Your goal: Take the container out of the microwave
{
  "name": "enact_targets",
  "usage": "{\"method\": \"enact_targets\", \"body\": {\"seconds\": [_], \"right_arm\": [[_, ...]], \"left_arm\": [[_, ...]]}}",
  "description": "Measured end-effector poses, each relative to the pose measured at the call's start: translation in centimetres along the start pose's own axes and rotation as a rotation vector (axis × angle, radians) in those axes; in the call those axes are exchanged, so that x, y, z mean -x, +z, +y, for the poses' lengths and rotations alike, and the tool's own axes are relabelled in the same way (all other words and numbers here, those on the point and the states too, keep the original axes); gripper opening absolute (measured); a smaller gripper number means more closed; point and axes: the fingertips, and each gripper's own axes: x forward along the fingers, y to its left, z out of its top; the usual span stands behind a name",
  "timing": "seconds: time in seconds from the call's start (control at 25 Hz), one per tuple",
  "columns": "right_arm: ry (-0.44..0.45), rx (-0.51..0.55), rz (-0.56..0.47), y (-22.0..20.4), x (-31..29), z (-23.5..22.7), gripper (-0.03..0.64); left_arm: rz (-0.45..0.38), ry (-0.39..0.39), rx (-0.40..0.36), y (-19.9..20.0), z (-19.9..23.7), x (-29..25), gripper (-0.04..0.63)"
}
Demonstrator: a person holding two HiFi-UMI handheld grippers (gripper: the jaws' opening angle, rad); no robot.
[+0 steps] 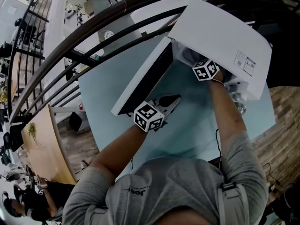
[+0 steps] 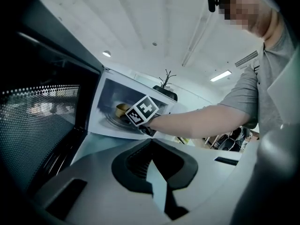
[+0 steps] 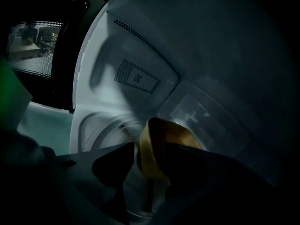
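- The microwave [image 1: 225, 36] stands on the pale blue table [image 1: 197, 125] with its door [image 1: 145, 78] swung fully open, so the way in is already clear.
- The container [image 3: 161, 149] – a yellowish bowl, as far as the dim light lets one judge – is still inside the cavity, sitting on the glass turntable [image 3: 101, 125].
- The right gripper [image 3: 157, 165] is reached into the cavity with its jaws spread wide. The bowl's rim stands between them, but the pads do not look to be pressing on it.
- The left gripper [image 2: 151, 144] hangs low over the table just in front of the open door. Its jaws are pressed together with nothing between them, and it takes no part in the reach.
- By my reading the task is near its midpoint: the opening and the reach are done. The pinch on the rim, the lift off the turntable and the draw out through the doorway are still to come.
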Motion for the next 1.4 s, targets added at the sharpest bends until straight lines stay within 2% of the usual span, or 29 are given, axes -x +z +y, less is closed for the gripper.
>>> {"method": "enact_targets", "body": {"seconds": [0.08, 0.24, 0.28, 0.36, 0.72, 1.0, 1.24, 1.4], "right_arm": [[-0.008, 0.024, 0.013, -0.1, -0.1, -0.1, 0.19], [-0.031, 0.008, 0.045, -0.5, 0.6, -1.2, 0.085], [-0.025, -0.003, 0.049, -0.6, 0.9, -1.3, 0.049], [0.006, -0.011, 0.046, -0.6, 1.3, -0.8, 0.037], [0.139, -0.046, 0.0, 0.0, 6.3, 2.7, 0.031], [0.204, -0.066, -0.032, 0.8, 12.3, 4.7, 0.031], [0.246, -0.06, -0.05, 1.2, 18.6, 7.7, 0.031], [0.274, -0.052, -0.065, 2.0, 23.8, 10.7, 0.031]], "left_arm": [[0.001, 0.002, 0.002, -0.1, 0.0, 0.0, 0.009], [0.011, -0.002, -0.004, -0.4, -0.5, 0.2, 0.009], [0.013, -0.002, -0.008, -0.4, -0.7, 0.3, 0.009], [0.014, 0.003, -0.013, -0.3, -0.9, 0.7, 0.009], [-0.004, 0.031, -0.033, 0.6, -3.0, 3.8, 0.009], [-0.036, 0.031, -0.069, 1.5, -6.1, 7.2, 0.009], [-0.087, 0.013, -0.114, 2.1, -9.0, 11.6, 0.009], [-0.115, 0.004, -0.151, 1.9, -11.2, 16.7, 0.009]]}}
